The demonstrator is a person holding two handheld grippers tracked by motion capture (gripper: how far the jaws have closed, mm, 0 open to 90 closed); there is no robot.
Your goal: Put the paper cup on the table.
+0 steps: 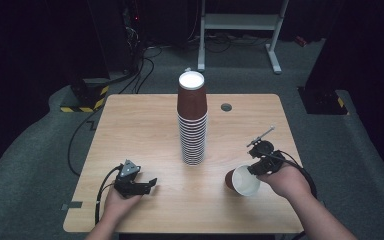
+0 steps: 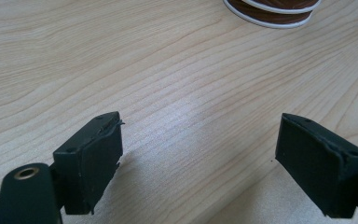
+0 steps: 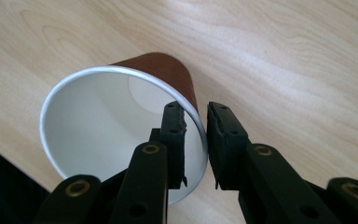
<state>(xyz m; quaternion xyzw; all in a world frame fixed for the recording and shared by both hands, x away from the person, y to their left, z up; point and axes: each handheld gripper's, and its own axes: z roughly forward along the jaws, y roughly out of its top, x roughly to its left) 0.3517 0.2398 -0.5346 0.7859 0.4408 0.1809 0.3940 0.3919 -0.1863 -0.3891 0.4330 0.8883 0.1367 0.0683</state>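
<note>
A tall stack of brown paper cups stands upside down at the table's middle; its base rim appears at the top of the left gripper view. A single brown cup with a white inside lies tilted at the front right, mouth toward me. My right gripper straddles its rim, one jaw inside and one outside, with a small gap at the inner pad. At the front left, my left gripper rests low over the bare wood, open, with nothing between its jaws.
The wooden table has a small grey round cap behind the stack. Beyond the far edge are a white metal stand, floor cables and a yellow-black striped base. The front edge runs just below both hands.
</note>
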